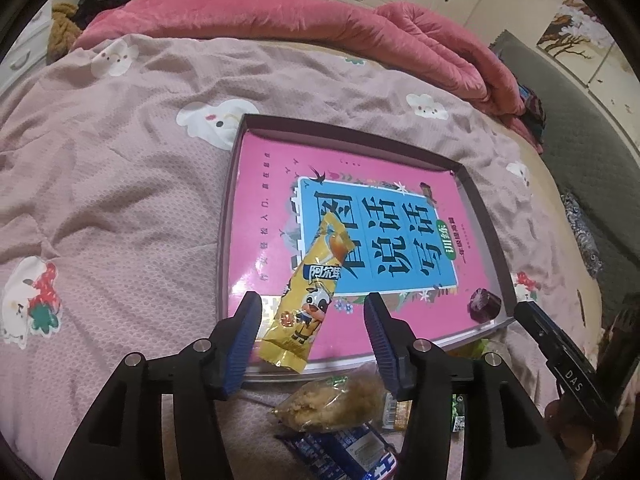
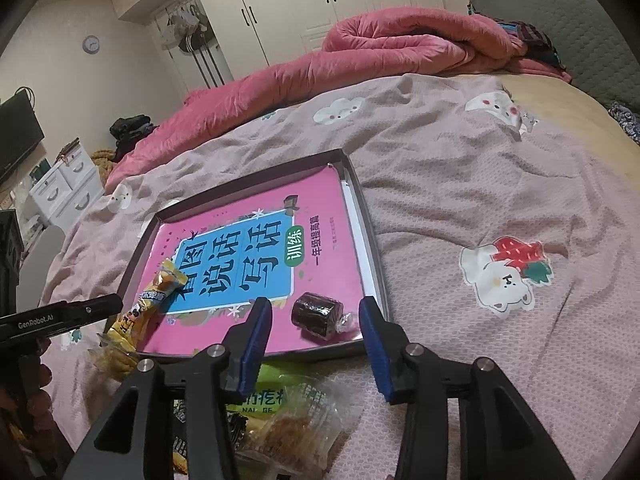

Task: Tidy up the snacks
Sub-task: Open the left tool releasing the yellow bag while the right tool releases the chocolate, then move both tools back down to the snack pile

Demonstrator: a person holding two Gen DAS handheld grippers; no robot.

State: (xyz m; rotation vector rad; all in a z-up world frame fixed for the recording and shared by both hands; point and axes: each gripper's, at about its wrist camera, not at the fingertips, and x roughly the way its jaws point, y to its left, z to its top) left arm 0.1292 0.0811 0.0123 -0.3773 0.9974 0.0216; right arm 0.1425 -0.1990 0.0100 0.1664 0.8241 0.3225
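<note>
Nearest me, a heap of snack packets (image 1: pixel 340 404) lies on the pink bedspread (image 1: pixel 120 200) at six o'clock, just short of the tray (image 1: pixel 236 184). My left gripper (image 1: pixel 312 344) has its jaws apart around the near end of a yellow snack stick (image 1: pixel 308 300), pads not pressing it; the stick lies over the tray's near rim. My right gripper (image 2: pixel 316 344) stands apart too, with a dark wrapped sweet (image 2: pixel 316 316) just beyond it in the tray. A pink book (image 2: pixel 248 264) with large Chinese lettering lines the tray. A red quilt (image 2: pixel 360 52) lies at twelve o'clock, white wardrobes (image 2: pixel 320 0) behind (one packet reads "NAI GE").
</note>
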